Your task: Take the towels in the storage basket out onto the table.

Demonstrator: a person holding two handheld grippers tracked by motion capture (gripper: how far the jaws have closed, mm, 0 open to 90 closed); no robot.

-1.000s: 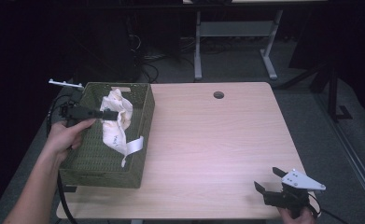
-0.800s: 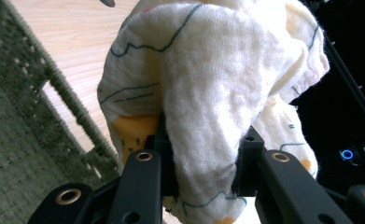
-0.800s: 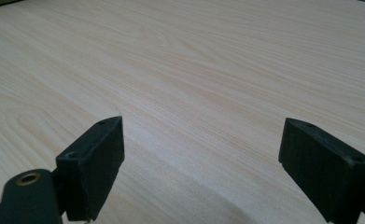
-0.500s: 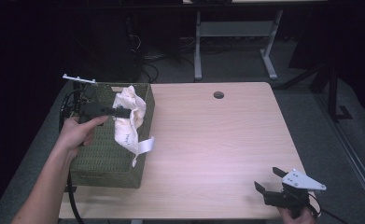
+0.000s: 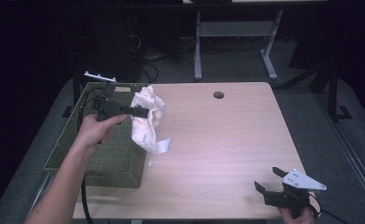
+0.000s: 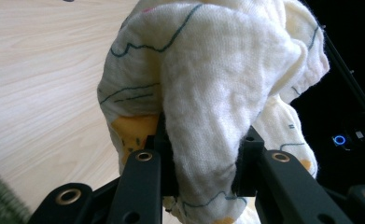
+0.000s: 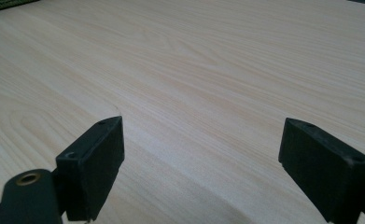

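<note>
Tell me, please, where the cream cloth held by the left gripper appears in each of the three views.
High view: the cream cloth hangs at upper left, off the left gripper, beside the green basket.
Left gripper view: the cloth takes up the centre, pinched between the black jaws.
Right gripper view: not in it.
Shared landmark: the light wooden table.

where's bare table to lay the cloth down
The widest bare stretch of the table runs from the green basket to the right edge, and from the round hole toward the near edge. The cloth, held by the left gripper, hangs at the basket's right rim. The near right corner is crowded by the open right gripper.
</note>
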